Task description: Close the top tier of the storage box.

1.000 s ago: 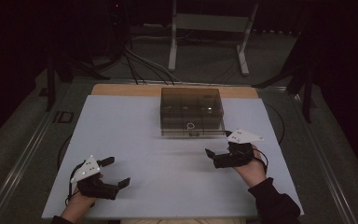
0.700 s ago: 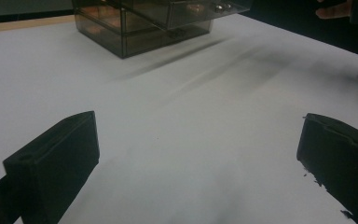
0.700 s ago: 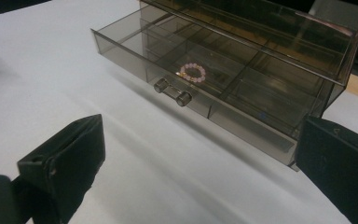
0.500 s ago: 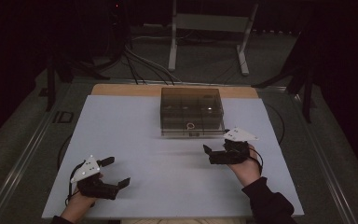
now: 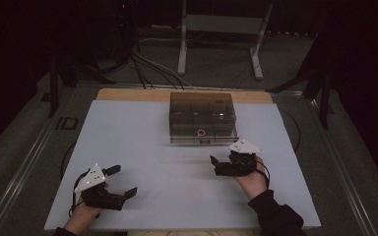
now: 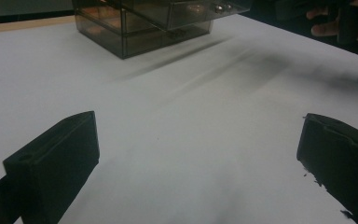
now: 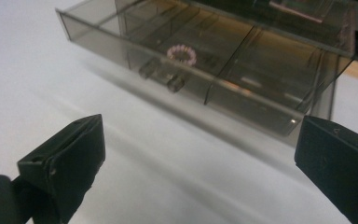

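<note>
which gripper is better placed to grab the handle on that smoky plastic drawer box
Right. The right gripper sits open just in front of the box, its handle ahead of it. The left gripper is open too, but far off near the table's front edge.

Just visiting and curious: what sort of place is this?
Probably a lab recording bench: a white table in a dark room, floor cables, a metal stand, and a person holding the left gripper and right gripper.

I see a smoky clear plastic box standing at the far middle of the white table. A small pink ring lies in its pulled-out drawer. Beyond the table, cables trail over the floor beside a metal stand.
</note>
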### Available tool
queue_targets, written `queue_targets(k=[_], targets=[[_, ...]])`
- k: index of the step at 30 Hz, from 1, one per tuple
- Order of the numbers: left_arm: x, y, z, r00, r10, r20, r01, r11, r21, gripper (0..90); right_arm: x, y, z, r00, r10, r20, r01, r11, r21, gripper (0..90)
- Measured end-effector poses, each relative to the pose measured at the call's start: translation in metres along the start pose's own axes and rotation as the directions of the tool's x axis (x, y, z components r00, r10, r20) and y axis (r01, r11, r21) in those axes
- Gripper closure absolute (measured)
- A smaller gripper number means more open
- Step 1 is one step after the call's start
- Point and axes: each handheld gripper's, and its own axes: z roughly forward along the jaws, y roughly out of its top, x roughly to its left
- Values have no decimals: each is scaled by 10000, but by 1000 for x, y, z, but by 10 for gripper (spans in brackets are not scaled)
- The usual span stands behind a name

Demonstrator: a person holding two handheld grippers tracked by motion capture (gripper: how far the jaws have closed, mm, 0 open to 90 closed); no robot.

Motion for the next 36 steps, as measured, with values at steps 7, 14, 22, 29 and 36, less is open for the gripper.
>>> queue_targets(k=[7,14,22,29,36], targets=[[0,0,0,10000,1,-2,-1,10000,-7,0,6,-9,9,9999,-7,-137,12,9993,378,22],[0,0,-1,10000,-5,-2,5,10000,-22,0,6,-17,15,10000,28,-39,-25,9975,702,33],[0,0,-1,10000,-28,-3,28,10000,-30,0,5,-19,17,9998,187,71,-192,9960,869,70],[0,0,0,10000,-5,8,5,10000,-12,0,4,-19,18,9998,195,19,-196,9956,921,160],[0,0,0,10000,-24,-1,24,10000,-27,0,4,-19,19,9995,207,-249,-180,9944,1046,237]])
